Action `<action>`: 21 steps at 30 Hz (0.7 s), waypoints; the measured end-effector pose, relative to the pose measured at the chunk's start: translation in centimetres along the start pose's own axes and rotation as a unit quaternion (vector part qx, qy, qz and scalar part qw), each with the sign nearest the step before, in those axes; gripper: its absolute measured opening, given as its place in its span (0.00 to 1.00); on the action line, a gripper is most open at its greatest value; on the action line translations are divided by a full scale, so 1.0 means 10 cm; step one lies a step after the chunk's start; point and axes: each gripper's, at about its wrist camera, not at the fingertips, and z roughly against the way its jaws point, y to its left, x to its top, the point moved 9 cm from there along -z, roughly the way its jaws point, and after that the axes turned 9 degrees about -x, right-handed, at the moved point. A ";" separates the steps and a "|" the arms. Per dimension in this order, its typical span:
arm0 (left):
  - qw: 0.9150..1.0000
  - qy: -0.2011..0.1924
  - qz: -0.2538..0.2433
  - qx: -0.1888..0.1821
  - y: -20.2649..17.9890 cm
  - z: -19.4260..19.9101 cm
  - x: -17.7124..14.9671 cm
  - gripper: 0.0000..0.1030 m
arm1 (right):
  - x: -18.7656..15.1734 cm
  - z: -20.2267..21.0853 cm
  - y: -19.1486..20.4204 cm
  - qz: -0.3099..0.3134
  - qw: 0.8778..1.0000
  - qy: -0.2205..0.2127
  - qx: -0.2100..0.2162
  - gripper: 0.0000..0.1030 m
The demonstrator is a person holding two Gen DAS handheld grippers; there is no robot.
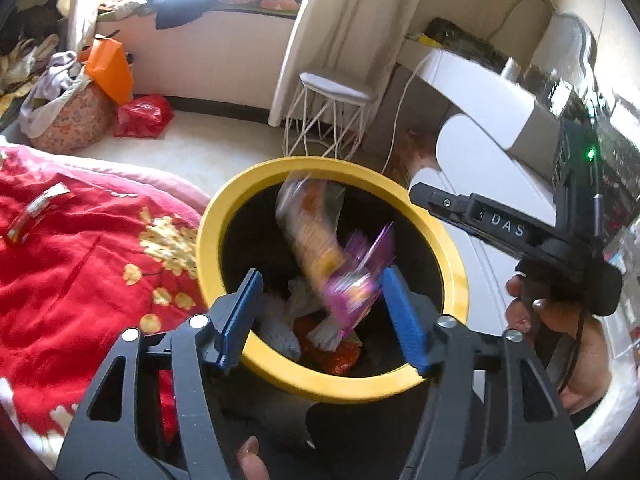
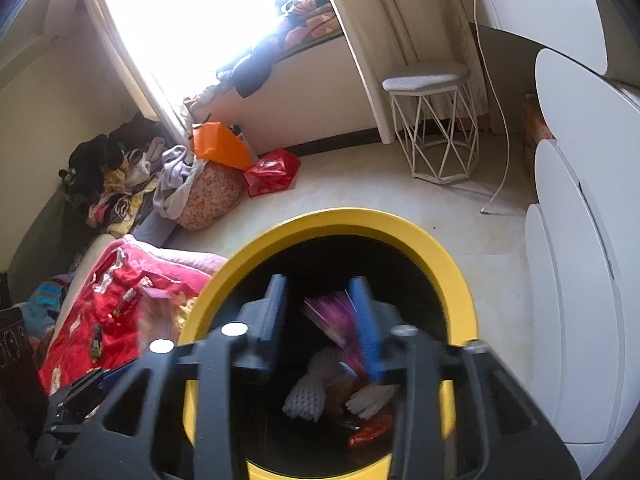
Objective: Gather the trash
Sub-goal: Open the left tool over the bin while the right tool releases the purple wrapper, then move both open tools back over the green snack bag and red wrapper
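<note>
- Yellow plastic rims the round bin (image 1: 224,216), whose black inside fills the middle of both wrist views; its near edge is cut off behind the gripper frames.
- Over the bin's mouth the left gripper (image 1: 320,304) has its blue pads spread wide, one over the near-left rim and one toward the right rim, and neither pad presses on anything.
- Between and above those pads a purple wrapper (image 1: 356,284) and a longer orange-and-white wrapper (image 1: 312,232) are smeared by motion blur, so their print and exact shape cannot be read; they seem to hang loose inside the bin's opening.
- Partly parted jaws show on the right gripper (image 2: 320,320), also over the bin; a blurred purple wrapper (image 2: 336,320) lies close against the right-hand pad, and whether it still touches that pad cannot be told.
- At the bin's bottom lie white knitted pieces (image 2: 308,396) and a red-orange packet (image 2: 372,432), half hidden by the gripper.
- From the left wrist view the right gripper's black body enters from the right edge, held by a hand (image 1: 560,320) that is partly cut off.
- Left of the bin, a red flowered blanket (image 1: 80,260) carries a small wrapper (image 1: 36,212) near its far-left edge; more small scraps on it in the right wrist view are too blurred to name.
- Farther back stand a white wire stool (image 2: 432,120) and a red bag (image 2: 272,172) on the pale floor.
</note>
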 end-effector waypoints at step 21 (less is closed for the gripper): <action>0.993 -0.073 0.025 0.093 0.57 0.96 0.04 0.90 | 0.05 0.36 0.72 0.050 0.998 -0.043 0.026 0.69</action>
